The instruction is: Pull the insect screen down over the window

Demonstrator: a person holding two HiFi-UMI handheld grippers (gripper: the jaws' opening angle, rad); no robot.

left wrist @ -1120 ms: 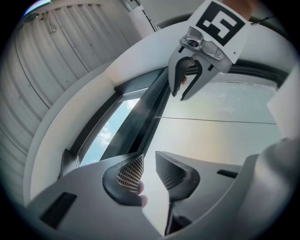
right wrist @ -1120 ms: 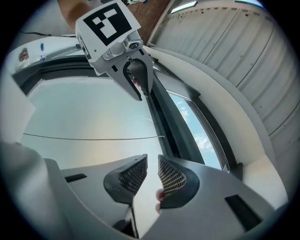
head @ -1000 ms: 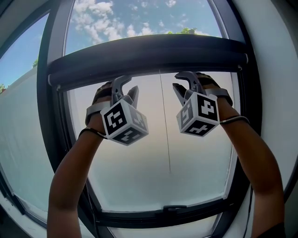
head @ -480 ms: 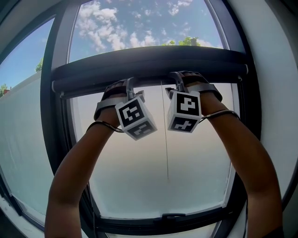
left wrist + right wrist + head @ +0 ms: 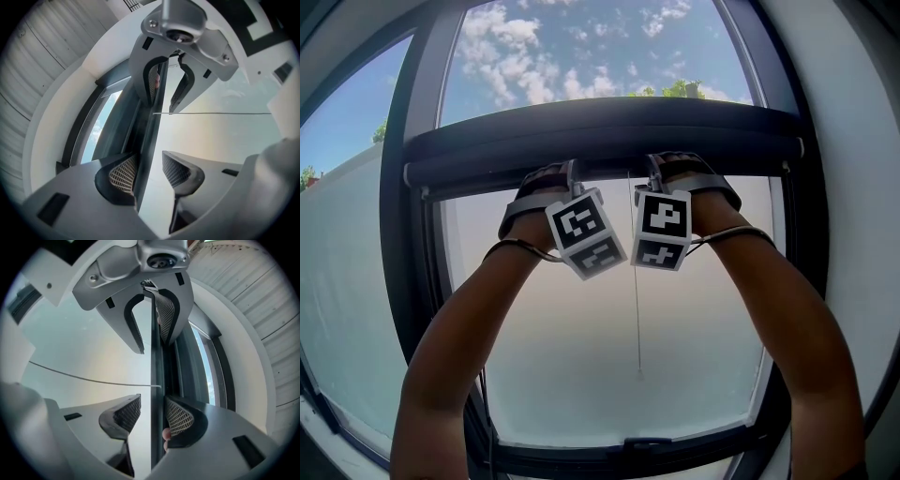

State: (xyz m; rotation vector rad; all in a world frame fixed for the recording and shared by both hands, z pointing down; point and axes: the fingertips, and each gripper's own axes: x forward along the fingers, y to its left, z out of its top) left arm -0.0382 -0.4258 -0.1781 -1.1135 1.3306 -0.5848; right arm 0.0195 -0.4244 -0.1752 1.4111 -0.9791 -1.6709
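The insect screen's dark pull bar (image 5: 600, 136) spans the window near its top, with a thin cord (image 5: 636, 309) hanging from its middle. Both grippers reach up to the bar's underside, close on either side of the cord. The jaws of my left gripper (image 5: 572, 174) have just been opening; in the left gripper view (image 5: 146, 172) the bar's lower lip (image 5: 149, 140) runs between its pads with a gap on the glass side. My right gripper (image 5: 654, 169) has likewise just been opening, and the lip (image 5: 157, 394) passes between its jaws (image 5: 152, 416) without being pinched.
The dark window frame (image 5: 417, 244) curves round the pane. Blue sky shows above the bar, pale glass below it. A latch (image 5: 642, 442) sits on the bottom rail. White wall flanks the frame on the right (image 5: 853, 187).
Both hands have risen to the bar's underside and drawn closer together beside the cord. Their marker cubes have rolled, and the jaws now straddle the bar's lip.
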